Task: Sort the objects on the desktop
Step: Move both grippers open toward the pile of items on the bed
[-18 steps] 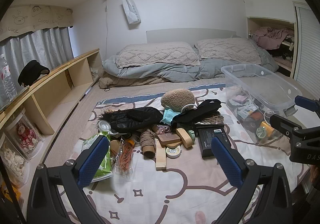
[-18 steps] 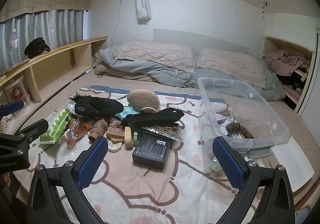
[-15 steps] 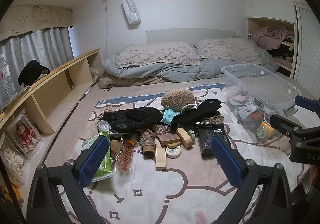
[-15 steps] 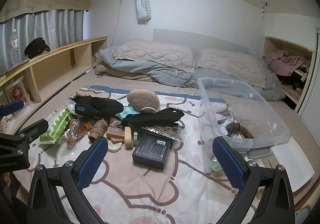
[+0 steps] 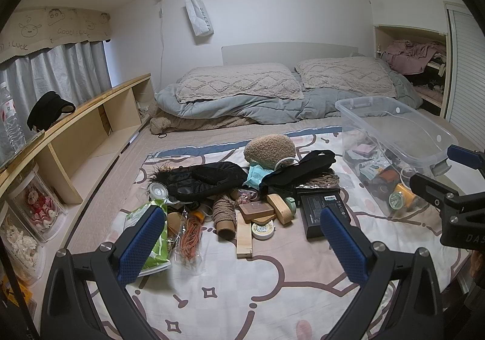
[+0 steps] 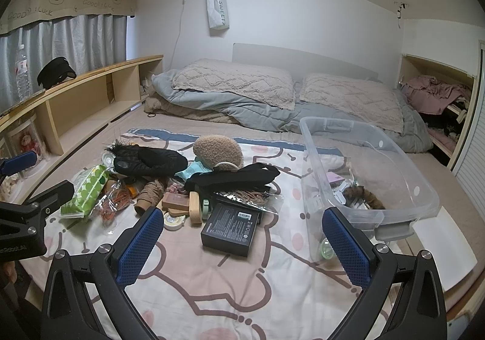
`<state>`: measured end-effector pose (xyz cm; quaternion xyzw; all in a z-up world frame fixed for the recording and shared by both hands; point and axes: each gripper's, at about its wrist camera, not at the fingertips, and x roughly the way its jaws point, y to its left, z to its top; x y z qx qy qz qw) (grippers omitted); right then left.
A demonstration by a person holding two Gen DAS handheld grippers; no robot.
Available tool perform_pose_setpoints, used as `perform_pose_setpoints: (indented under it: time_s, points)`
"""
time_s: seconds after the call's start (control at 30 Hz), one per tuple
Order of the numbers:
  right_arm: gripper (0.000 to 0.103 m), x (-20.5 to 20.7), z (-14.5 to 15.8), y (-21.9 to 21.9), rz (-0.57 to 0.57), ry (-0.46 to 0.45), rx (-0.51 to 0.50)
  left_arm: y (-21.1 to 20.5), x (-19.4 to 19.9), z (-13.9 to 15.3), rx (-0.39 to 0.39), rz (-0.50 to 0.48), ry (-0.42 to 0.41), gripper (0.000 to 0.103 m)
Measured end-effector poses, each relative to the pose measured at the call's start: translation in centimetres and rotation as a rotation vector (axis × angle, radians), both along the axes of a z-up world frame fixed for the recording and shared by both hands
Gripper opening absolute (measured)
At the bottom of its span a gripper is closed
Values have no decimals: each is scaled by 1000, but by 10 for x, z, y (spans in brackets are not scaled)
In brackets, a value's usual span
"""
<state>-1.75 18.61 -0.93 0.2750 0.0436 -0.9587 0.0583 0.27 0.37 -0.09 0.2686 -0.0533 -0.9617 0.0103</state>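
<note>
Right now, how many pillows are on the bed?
2. One pillow lies to the left on the folded grey duvet; the other pillow lies to its right, nearer the wall niche. Bedding could hide more.

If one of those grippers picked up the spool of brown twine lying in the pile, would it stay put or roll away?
The spool of brown twine lies on its side, a round cardboard tube, so a nudge could probably roll it, though the soft bedspread and neighbouring clutter should slow it. The wound cord looks rough, likely grippy. It is probably light for its size.
</note>
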Motion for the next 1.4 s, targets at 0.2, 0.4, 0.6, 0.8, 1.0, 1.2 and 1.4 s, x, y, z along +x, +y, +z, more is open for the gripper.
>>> perform_pose_setpoints:
  time_s: [0.2, 0.4, 0.6, 0.8, 1.0, 1.2, 1.4]
  points:
    - [103, 1, -1, -1, 3, -6, -7, 0, 0, 0, -2, -2, -1, 103]
    - [103, -2, -2, 10, 9, -16, -43, 1, -1, 0, -2, 9, -3, 103]
    - [103, -7, -2, 23, 2, -14, -62, -12, -1, -6, -6, 27, -2, 103]
    - [103, -15, -7, 39, -23, -1, -51, -32, -2, -6, -8, 73, 4, 103]
    - [103, -23, -19, 48, -12, -8, -31, -57, -6, -8, -13, 140, 13, 103]
    - [103, -30, -35, 57, -13, -24, -23, -81, -12, -14, 1, 195, 4, 103]
    - [103, -37, -57, 61, 0, -62, -9, -102, -21, -25, 19, 225, 5, 103]
